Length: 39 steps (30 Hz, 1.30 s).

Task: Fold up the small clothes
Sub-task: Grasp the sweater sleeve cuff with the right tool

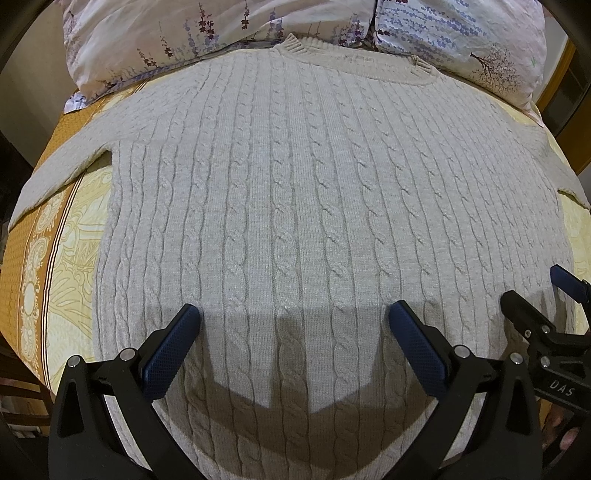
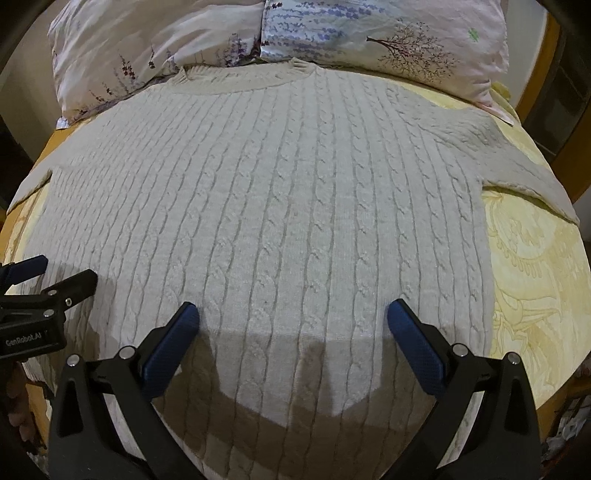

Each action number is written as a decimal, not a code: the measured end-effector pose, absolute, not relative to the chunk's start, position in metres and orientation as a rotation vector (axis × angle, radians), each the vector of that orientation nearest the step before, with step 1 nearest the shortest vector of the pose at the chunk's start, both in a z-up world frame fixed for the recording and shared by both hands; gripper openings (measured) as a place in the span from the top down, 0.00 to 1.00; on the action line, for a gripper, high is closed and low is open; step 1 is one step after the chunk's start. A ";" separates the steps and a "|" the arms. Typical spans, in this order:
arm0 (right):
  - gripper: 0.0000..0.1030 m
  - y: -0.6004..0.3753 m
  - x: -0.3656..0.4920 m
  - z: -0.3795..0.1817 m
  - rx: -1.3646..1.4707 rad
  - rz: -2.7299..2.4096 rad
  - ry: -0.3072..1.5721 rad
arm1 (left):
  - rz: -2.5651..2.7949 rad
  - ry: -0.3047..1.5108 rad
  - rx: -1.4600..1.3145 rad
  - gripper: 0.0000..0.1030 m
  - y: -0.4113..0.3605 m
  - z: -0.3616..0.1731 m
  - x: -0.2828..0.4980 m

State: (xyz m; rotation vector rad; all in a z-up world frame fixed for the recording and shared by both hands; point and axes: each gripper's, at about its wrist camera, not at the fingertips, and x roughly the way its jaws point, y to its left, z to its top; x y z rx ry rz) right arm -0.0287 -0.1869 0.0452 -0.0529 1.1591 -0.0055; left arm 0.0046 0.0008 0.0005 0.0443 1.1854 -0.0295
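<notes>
Progress: unfolded; I see sweater (image 1: 295, 192) spread flat, collar by pillows (image 1: 207, 33) | left gripper (image 1: 295, 321) and right gripper (image 2: 293, 321) spread wide, empty, above its hem | all folds remain

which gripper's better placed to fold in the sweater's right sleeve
Right gripper: open over the pale grey cable-knit sweater, whose right sleeve shows fully there; the open left gripper hovers farther left.
</notes>
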 end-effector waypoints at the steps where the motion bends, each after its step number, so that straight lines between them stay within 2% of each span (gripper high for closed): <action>1: 0.02 -0.188 -0.027 0.046 -0.040 -0.001 1.162 | -0.028 1.187 0.044 0.01 0.001 0.000 0.005; 3: 0.02 -0.196 -0.023 0.050 0.015 0.023 1.154 | -0.025 1.189 0.043 0.01 0.001 0.000 0.005; 6: 0.11 -0.235 -0.013 0.062 0.226 0.052 1.103 | -0.019 1.190 0.037 0.01 0.001 0.000 0.005; 9: 0.15 -0.307 0.002 0.077 0.431 -0.059 1.012 | -0.019 1.183 0.032 0.01 0.003 -0.001 0.005; 13: 0.25 -0.411 0.011 0.085 0.665 -0.258 0.903 | -0.016 1.174 0.026 0.01 0.004 -0.001 0.006; 18: 0.36 -0.515 0.007 0.071 0.962 -0.422 0.812 | -0.003 1.170 0.016 0.01 0.005 -0.001 0.006; 21: 0.44 -0.539 0.008 0.062 1.007 -0.452 0.795 | 0.005 1.165 0.003 0.01 0.005 0.000 0.007; 26: 0.50 -0.559 0.016 0.057 1.055 -0.427 0.754 | 0.017 1.144 -0.045 0.01 0.011 0.002 0.008; 30: 0.60 -0.572 0.022 0.056 1.087 -0.454 0.713 | 0.010 1.118 -0.123 0.01 0.020 0.006 0.013; 35: 0.77 -0.581 0.019 0.053 1.085 -0.510 0.678 | -0.011 1.100 -0.234 0.01 0.035 0.010 0.022; 37: 0.88 -0.580 0.020 0.054 1.041 -0.531 0.697 | -0.014 1.089 -0.277 0.01 0.043 0.012 0.026; 39: 0.91 -0.577 0.021 0.057 1.016 -0.532 0.695 | -0.014 1.080 -0.296 0.01 0.048 0.014 0.031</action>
